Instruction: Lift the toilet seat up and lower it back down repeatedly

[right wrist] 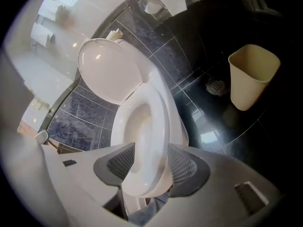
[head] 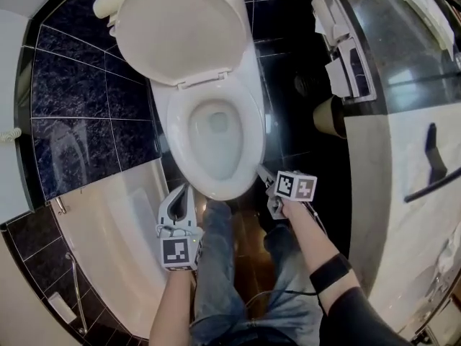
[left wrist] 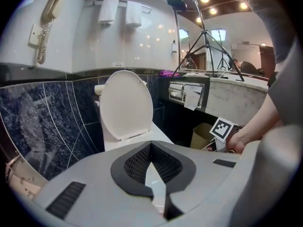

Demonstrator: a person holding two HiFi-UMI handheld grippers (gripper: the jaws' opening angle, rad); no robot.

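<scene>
Nearest the lens: my two legs in jeans (head: 220, 280), flanked by my two forearms. The left forearm (head: 173, 308) is bare; the right forearm (head: 317, 240) wears one dark wristband (head: 330, 271).

Each hand carries one hand-held gripper, and each of these bears one marker cube, two in all. Both arms reach forward and down.

The left hand-held gripper (head: 186, 189) points straight ahead. Its jaws are pressed together at the tips and pinch nothing; a white strip of the toilet shows through the bowed slot behind them.

The right hand-held gripper (head: 263, 173) slants in from my right, rolled to one side. Its jaws are spread wide and straddle the front rim of the toilet seat (head: 252, 128). One pad is over the seat's upper face and the other is by its outer edge, with the rim loose between them.

The single toilet seat lies flat on the bowl (head: 216, 132), directly ahead of both hand-held grippers. Its front edge is just beside the left tips and between the right jaws. One lid (head: 180, 27) stands raised beyond the seat, well apart from both.

To the right of the right hand-held gripper, one beige waste bin (right wrist: 253, 74) stands on the dark tiled floor (right wrist: 213, 122).

Above and beyond the left hand-held gripper hang two white towels (left wrist: 118, 11). One wall phone (left wrist: 47, 20) is up to its left and one paper holder (left wrist: 187, 91) is to its right.
</scene>
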